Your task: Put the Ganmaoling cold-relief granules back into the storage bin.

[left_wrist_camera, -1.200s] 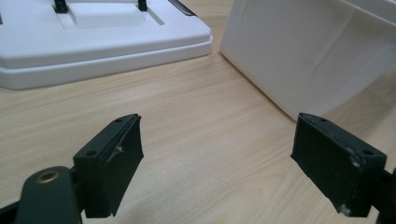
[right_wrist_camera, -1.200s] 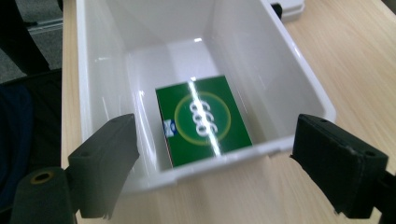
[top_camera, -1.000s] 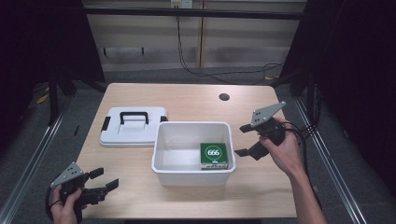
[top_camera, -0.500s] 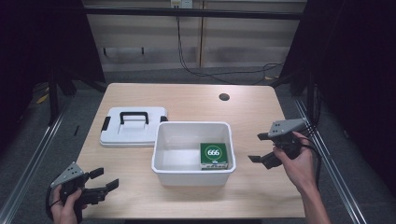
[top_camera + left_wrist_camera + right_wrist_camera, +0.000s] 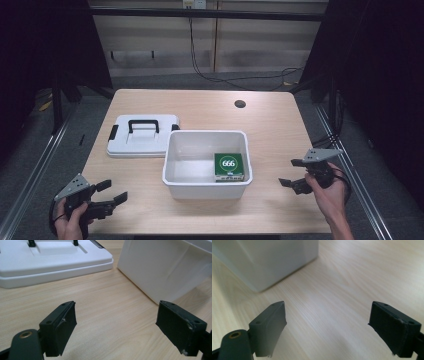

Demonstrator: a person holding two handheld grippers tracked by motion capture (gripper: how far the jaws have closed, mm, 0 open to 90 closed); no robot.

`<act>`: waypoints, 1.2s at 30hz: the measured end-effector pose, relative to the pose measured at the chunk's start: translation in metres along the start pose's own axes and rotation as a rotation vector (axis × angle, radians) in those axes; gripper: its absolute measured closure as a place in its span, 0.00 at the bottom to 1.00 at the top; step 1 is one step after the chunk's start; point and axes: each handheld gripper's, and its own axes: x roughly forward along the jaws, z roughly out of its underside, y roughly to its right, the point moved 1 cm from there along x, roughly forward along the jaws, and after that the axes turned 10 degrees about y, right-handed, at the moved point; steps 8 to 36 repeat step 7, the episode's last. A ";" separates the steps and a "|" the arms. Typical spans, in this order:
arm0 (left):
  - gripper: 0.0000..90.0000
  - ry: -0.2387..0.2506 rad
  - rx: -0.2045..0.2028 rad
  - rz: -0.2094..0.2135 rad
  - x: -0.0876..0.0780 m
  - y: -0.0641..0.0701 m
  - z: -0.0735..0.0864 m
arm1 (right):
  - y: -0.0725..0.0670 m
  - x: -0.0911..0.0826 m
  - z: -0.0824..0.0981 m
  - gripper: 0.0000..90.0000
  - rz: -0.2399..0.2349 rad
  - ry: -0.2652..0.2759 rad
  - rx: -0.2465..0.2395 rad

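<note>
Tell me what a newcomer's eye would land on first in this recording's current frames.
Most likely the white tub in the middle of the table, with a green box marked 666 lying in its right part. Next, the white lid with a black handle, flat on the table just left of the tub. An open, empty hand-held gripper sits at each near corner: left hand-held gripper, right hand-held gripper.

Light wooden table (image 5: 280,130); white tub (image 5: 172,155) sits mid-table, white lid (image 5: 142,142) with black handle just beside it.
</note>
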 end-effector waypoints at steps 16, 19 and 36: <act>0.18 -0.006 0.003 0.006 0.001 0.000 0.000 | 0.008 0.014 0.024 0.15 0.029 -0.049 0.079; 0.18 -0.006 0.003 0.006 0.001 0.000 0.000 | 0.008 0.014 0.024 0.15 0.029 -0.049 0.079; 0.18 -0.006 0.003 0.006 0.001 0.000 0.000 | 0.008 0.014 0.024 0.15 0.029 -0.049 0.079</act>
